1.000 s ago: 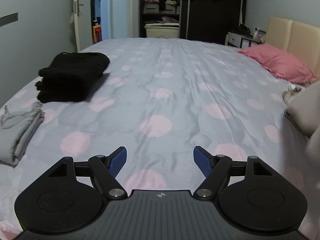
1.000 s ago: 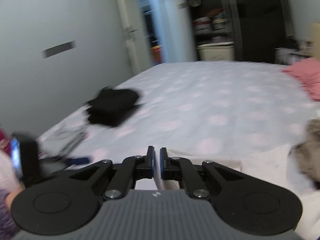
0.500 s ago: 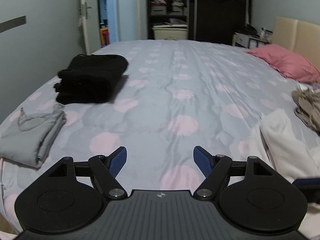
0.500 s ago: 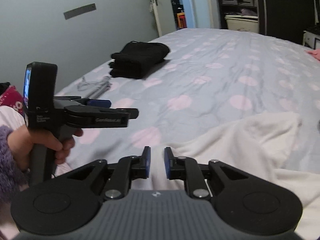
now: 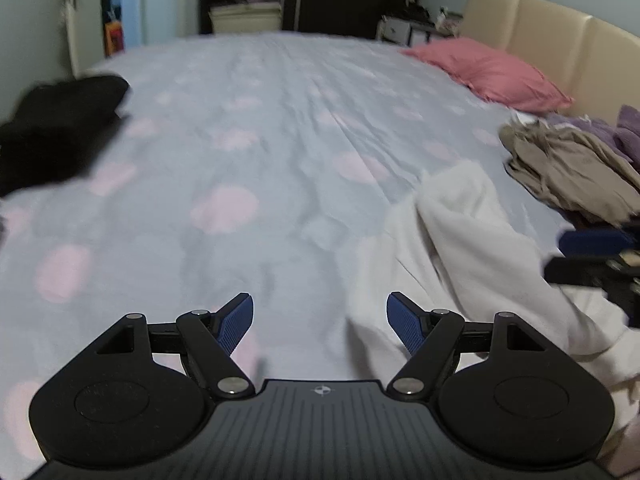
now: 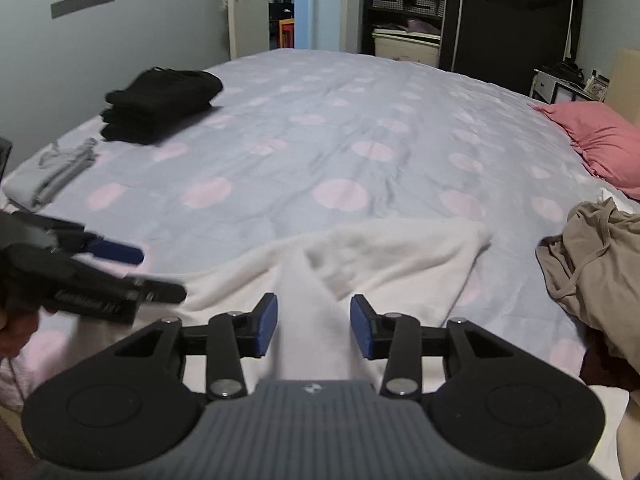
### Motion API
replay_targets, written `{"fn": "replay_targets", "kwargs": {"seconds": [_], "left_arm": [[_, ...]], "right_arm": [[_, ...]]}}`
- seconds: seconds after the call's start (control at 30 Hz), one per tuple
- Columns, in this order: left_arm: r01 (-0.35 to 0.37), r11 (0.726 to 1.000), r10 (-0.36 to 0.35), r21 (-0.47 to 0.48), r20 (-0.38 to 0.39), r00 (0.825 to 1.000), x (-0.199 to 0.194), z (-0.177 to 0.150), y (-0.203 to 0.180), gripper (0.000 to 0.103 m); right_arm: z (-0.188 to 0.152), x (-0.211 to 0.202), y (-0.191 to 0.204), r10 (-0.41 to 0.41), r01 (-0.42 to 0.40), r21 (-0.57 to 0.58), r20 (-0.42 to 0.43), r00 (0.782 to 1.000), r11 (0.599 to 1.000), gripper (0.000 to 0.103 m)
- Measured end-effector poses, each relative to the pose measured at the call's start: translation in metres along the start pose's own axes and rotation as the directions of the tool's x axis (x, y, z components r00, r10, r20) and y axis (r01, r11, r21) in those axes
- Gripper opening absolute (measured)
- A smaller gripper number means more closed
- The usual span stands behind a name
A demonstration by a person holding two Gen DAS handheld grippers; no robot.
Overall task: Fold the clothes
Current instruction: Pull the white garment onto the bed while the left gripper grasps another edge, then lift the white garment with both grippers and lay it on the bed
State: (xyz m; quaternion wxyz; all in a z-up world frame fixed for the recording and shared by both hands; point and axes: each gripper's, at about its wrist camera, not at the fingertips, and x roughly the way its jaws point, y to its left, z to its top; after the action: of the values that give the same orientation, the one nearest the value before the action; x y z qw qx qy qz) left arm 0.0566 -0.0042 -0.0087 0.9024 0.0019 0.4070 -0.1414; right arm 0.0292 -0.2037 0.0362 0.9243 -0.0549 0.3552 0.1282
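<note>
Right claw (image 6: 313, 327): jaws opening, blue pads standing clear on either side of a raised ridge of the white fleece garment (image 6: 360, 256), fabric between them but not pinched. Left claw (image 5: 320, 322): gaping wide, gripping nothing, hovering over bare bedspread just left of the same garment's near edge.

Outward from there: white garment (image 5: 452, 240) lying rumpled across the near right part of the bed (image 6: 320, 132), one lobe reaching toward the middle, the rest trailing off toward the near edge. Beige clothing (image 6: 592, 256) heaped just beyond it on the right, purple fabric (image 5: 628, 128) behind that, pink pillow (image 6: 604, 136) farther right. Folded black stack (image 6: 160, 104) and folded grey piece (image 6: 56, 172) sitting far left, well apart from the white one.

Judging by the look: plush, soft, light, floppy stuff, sagging and bunching wherever lifted, not slippery, not fragile. Probably best taken at a hem or corner along the outer edge, one claw per corner, rather than at the middle ridge, keeping the cloth stretched flat for folding. Thick pile likely filling the jaws well, so slipping seeming unlikely.
</note>
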Motion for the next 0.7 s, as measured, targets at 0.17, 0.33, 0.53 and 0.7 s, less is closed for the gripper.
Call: {"fn": "replay_targets", "kwargs": {"seconds": [0.17,0.33,0.53,0.7], "left_arm": [[0.058,0.998,-0.057,0.005,-0.080,0.995,0.028,-0.007,-0.012,0.059],[0.108,0.994,-0.107,0.000,-0.128,0.986,0.039,-0.012,-0.014,0.010],[0.064,0.998,-0.064,-0.023,0.019,0.998,0.009,-0.003,-0.004,0.005],[0.058,0.997,-0.052,-0.041,0.137,0.989,-0.032,0.020,0.012,0.005]], "right_arm": [[0.000,0.015,-0.009,0.041,-0.040,0.046,-0.015,0.999,0.998,0.017],[-0.004,0.007,-0.015,0.022,-0.023,0.079,0.012,1.000,0.997,0.015],[0.005,-0.033,-0.036,-0.158,0.150,0.092,0.089,0.983,0.984,0.014],[0.028,-0.075,-0.071,-0.281,0.256,0.170,0.143,0.949,0.952,0.013]]}}
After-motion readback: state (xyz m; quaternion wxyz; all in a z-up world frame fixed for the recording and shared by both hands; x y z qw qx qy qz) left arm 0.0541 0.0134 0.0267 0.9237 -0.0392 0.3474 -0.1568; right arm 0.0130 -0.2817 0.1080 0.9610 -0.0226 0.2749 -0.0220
